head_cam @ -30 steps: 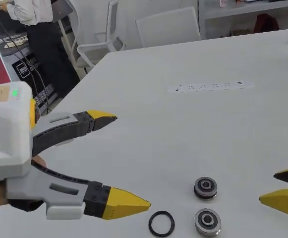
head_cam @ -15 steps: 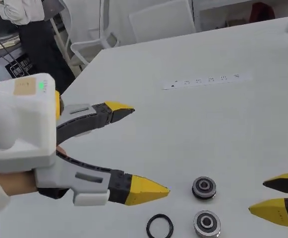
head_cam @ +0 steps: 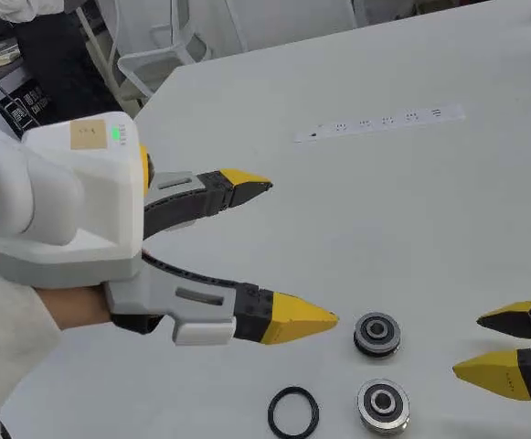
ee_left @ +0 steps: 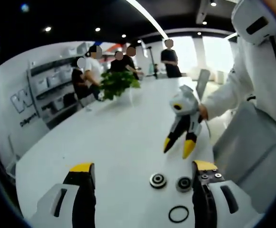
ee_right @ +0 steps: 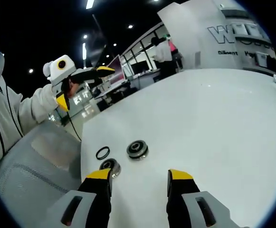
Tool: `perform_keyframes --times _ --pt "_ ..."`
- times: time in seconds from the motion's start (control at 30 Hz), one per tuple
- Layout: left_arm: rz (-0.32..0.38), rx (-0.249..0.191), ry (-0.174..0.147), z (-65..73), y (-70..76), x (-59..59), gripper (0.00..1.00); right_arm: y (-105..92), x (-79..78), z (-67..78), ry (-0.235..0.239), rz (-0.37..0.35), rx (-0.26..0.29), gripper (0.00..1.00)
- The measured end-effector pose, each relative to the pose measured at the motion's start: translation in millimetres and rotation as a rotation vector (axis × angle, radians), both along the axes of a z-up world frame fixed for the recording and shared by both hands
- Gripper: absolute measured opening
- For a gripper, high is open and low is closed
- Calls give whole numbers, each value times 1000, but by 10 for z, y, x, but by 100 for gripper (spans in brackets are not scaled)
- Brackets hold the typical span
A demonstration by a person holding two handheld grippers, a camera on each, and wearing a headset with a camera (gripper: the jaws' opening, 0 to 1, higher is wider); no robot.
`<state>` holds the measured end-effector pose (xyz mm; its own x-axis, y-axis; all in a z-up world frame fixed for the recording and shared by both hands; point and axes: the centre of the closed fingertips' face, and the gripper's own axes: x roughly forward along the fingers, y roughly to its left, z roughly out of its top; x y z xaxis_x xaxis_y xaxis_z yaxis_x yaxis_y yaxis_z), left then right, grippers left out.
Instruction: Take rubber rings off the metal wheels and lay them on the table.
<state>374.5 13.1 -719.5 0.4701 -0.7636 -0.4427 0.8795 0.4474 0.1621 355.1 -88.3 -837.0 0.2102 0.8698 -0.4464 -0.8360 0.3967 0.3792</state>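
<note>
Two metal wheels lie on the white table [head_cam: 430, 210]. The farther wheel [head_cam: 377, 333] wears a black rubber ring; the nearer wheel [head_cam: 383, 405] shows a bare silvery rim. A loose rubber ring [head_cam: 293, 412] lies flat to its left. My left gripper [head_cam: 292, 253] is open above the table, its lower tip just left of the farther wheel. My right gripper [head_cam: 472, 346] is open to the right of both wheels. The left gripper view has the ringed wheel [ee_left: 158, 180], bare wheel [ee_left: 184, 184] and loose ring [ee_left: 178, 213]. The right gripper view has them at wheel [ee_right: 137, 148], wheel [ee_right: 109, 166], ring [ee_right: 102, 153].
A flat white power strip [head_cam: 379, 123] lies across the table farther back. White chairs [head_cam: 183, 46] stand past the far left edge. Several people stand beyond the table in the left gripper view, near a green plant [ee_left: 116, 83].
My left gripper has moved right and forward, so its lower tip is now close to the ringed wheel. The head camera has tilted down. Wheels, ring and right gripper keep their places.
</note>
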Motion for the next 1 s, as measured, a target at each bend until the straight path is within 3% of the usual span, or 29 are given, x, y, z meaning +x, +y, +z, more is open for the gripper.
perform_keyframes --times 0.23,0.37,0.43,0.73,0.87,1.0 --pt "-12 -2 23 -93 -86 75 77 95 47 -77 11 18 -3 42" --pt "-14 42 31 -246 -97 132 76 175 55 -84 17 31 9 41" --pt "-25 66 21 -317 -109 137 74 218 52 -96 14 41 3 41" --pt "-54 45 67 -508 -227 128 69 343 89 -98 -12 64 6 38" --pt "-73 27 81 -571 -320 127 62 379 97 -123 -24 76 -2 37" --pt "-106 43 72 -648 -394 96 52 422 81 -144 -47 101 -12 34"
